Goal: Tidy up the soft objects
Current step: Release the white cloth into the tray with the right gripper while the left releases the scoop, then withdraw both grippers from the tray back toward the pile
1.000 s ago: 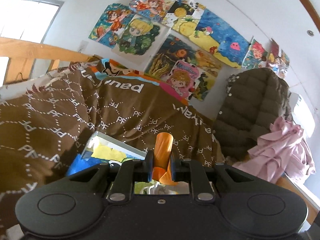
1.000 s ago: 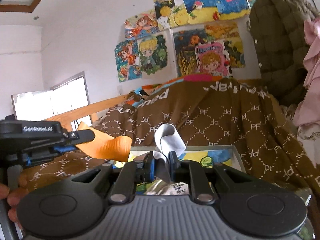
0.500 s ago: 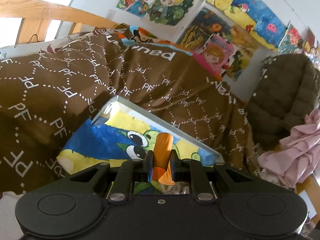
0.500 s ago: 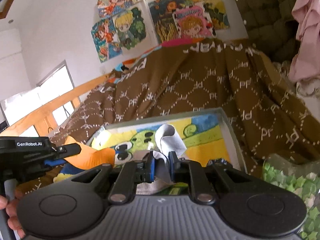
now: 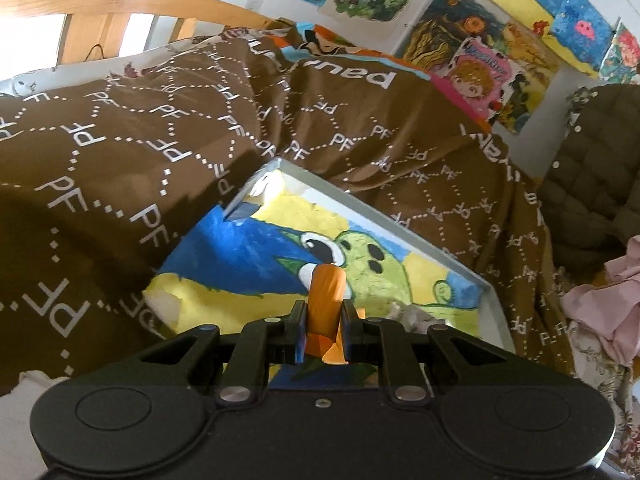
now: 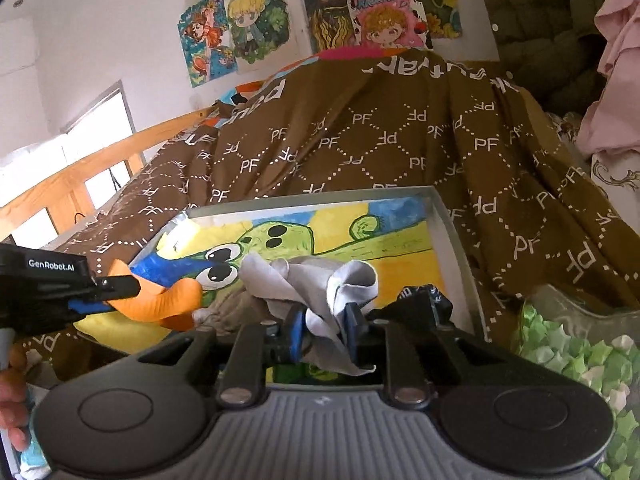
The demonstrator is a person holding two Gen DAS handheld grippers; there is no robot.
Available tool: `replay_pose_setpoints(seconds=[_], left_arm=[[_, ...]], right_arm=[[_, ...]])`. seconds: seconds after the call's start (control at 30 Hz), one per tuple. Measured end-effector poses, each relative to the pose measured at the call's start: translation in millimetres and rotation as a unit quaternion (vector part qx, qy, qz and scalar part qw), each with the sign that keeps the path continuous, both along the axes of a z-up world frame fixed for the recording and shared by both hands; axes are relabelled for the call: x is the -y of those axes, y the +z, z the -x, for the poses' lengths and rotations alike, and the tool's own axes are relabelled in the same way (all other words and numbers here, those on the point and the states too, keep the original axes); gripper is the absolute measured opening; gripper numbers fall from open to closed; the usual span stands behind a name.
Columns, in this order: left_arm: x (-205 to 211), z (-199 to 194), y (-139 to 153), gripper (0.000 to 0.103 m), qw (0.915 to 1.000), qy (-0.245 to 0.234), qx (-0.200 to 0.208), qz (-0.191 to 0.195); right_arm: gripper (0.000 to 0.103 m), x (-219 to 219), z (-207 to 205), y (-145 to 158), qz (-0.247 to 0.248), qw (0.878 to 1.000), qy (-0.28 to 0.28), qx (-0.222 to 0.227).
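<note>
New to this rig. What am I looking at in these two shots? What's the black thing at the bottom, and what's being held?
There is no robot here: a person carries one handheld two-finger gripper in each hand, and each gripper has a fisheye camera looking forward along its fingers. The black body at the bottom of each picture is that gripper itself.

The left wrist view shows the left gripper, its jaws shut on an orange cloth. The right wrist view shows the right gripper with a grey cloth between its jaws, which are opening. The left gripper also appears at that picture's left edge.

Below both sits a shallow box lined with a painted cartoon picture, resting on a brown patterned blanket. A container of green paper stars stands to the right.
</note>
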State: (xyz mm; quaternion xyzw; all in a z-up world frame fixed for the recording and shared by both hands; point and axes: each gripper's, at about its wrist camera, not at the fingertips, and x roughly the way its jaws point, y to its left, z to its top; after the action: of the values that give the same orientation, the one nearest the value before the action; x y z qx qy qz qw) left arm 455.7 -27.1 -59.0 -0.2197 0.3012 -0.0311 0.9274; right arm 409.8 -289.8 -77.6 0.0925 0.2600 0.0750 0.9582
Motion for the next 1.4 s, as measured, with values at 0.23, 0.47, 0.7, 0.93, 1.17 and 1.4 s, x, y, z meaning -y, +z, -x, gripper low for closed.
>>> replay_pose_setpoints(seconds=[0.23,0.47,0.7,0.93,1.17,1.4], left_arm=[[5.0,-1.5,-1.8,0.027,0.9991,-0.002,-0.023,-0.035],[8.9,1.7,-3.2,0.042,0.9991,-0.012,-0.030,-0.029],[11.6,13.0,3.7,0.071,0.9995,-0.007,-0.011,-0.029],[19.3,36.7,22.2,0.095,0.9973,-0.008,0.038,-0.062],[24.6,82.4,51.9,0.102,0.9876,-0.015,0.114,-0.106],[26.1,126.1,74.1,0.102,0.9780,-0.015,0.161,-0.131]], right_arm=[[0.045,0.4,0.9,1.1,0.007,1.000,-0.007,0.002],[0.071,0.4,3.0,4.3,0.012,1.000,-0.007,0.009],[0.092,1.0,9.0,13.6,0.010,0.999,-0.007,0.029],[0.101,2.4,22.0,34.1,0.008,0.998,-0.009,0.063],[0.103,5.5,53.2,62.8,0.008,0.992,-0.020,0.125],[0.103,12.3,86.7,88.0,0.004,0.986,-0.032,0.161]])
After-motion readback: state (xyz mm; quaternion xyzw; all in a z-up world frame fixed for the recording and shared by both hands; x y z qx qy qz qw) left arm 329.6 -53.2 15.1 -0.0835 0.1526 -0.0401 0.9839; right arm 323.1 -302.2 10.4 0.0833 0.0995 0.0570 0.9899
